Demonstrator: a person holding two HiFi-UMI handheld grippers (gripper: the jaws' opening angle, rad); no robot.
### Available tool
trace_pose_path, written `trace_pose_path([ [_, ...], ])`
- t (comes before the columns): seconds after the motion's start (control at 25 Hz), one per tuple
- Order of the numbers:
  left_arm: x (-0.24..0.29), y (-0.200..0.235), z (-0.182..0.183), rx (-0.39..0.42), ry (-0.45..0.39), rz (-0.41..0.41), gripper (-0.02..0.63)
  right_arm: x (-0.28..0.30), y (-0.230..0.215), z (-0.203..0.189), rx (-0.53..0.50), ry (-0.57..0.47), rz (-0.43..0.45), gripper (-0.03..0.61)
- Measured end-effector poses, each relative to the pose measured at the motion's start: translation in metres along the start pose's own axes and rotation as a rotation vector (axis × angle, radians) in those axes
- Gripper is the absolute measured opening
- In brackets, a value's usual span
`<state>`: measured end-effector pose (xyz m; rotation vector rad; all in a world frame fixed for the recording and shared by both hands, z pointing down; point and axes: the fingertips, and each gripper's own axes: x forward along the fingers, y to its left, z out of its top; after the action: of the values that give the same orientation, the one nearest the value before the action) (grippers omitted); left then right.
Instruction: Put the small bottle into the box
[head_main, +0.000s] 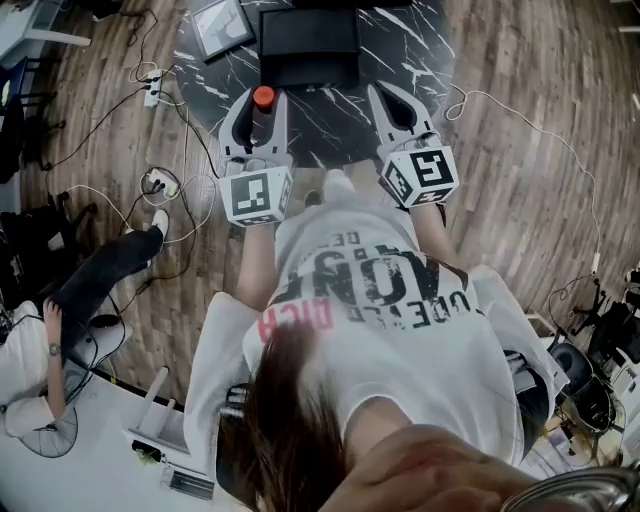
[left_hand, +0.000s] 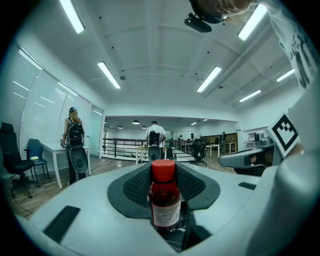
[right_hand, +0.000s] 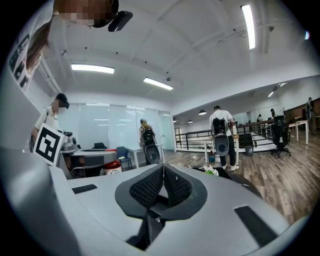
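Marbled tabletop (head_main: 405, 40); black box (head_main: 308, 45) beyond small bottle (head_main: 262, 108)

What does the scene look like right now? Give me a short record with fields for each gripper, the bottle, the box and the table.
left gripper: closed on the small bottle, held out over the table edge
small bottle: red cap, dark body, pale label, upright between the jaws
right gripper: jaws together, nothing between them
box: black, on the table beyond both grippers
table: dark marbled top
task status: bottle not yet in the box
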<state>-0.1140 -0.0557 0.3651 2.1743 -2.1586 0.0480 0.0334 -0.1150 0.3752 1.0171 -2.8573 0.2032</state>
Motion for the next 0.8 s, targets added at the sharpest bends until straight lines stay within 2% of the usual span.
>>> trace_pose_path([
  [0.36, 0.034, 0.001, -0.002, 0.001, 0.008, 0.053, 0.144, 0.025, -0.034, -0.004, 0.018, 0.016, 0.041, 0.002],
  [0.8, 0.046, 0.003, -0.003, -0.016, 0.022, 0.07, 0.144, 0.028, -0.053, -0.006, 0.047, 0.016, 0.018, 0.003],
])
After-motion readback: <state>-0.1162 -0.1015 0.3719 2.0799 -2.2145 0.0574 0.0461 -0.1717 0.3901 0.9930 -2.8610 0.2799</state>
